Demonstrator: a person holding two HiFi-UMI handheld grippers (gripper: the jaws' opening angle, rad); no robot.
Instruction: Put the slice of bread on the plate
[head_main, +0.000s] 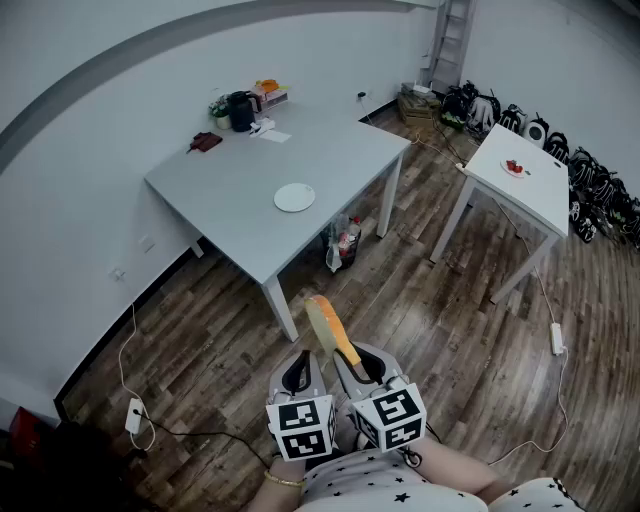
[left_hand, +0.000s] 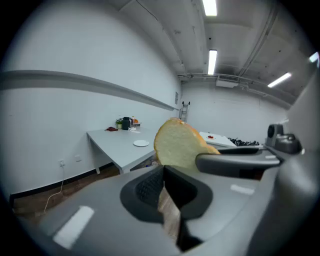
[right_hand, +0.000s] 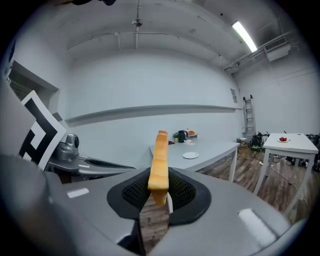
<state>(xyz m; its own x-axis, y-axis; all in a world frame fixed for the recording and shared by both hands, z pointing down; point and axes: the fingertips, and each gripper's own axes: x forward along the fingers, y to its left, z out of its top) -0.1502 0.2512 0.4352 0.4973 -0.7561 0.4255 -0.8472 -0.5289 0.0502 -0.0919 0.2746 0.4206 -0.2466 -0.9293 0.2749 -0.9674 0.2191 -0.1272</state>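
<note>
A slice of bread (head_main: 329, 322) with an orange-brown crust stands on edge in my right gripper (head_main: 350, 362), which is shut on its lower end. In the right gripper view the bread (right_hand: 160, 157) rises from between the dark pads of the right gripper (right_hand: 159, 196). My left gripper (head_main: 300, 372) hangs just to its left, jaws together and holding nothing. The left gripper view shows the bread's pale face (left_hand: 179, 145) beyond the left gripper (left_hand: 164, 175). A round white plate (head_main: 294, 197) lies far ahead on the grey table (head_main: 230, 190), near its front edge.
A black kettle (head_main: 241, 110), a plant and small items crowd the grey table's far corner. A bag (head_main: 343, 243) stands under that table. A white table (head_main: 520, 180) with a red item stands at right. Bags line the far wall. Cables cross the wooden floor.
</note>
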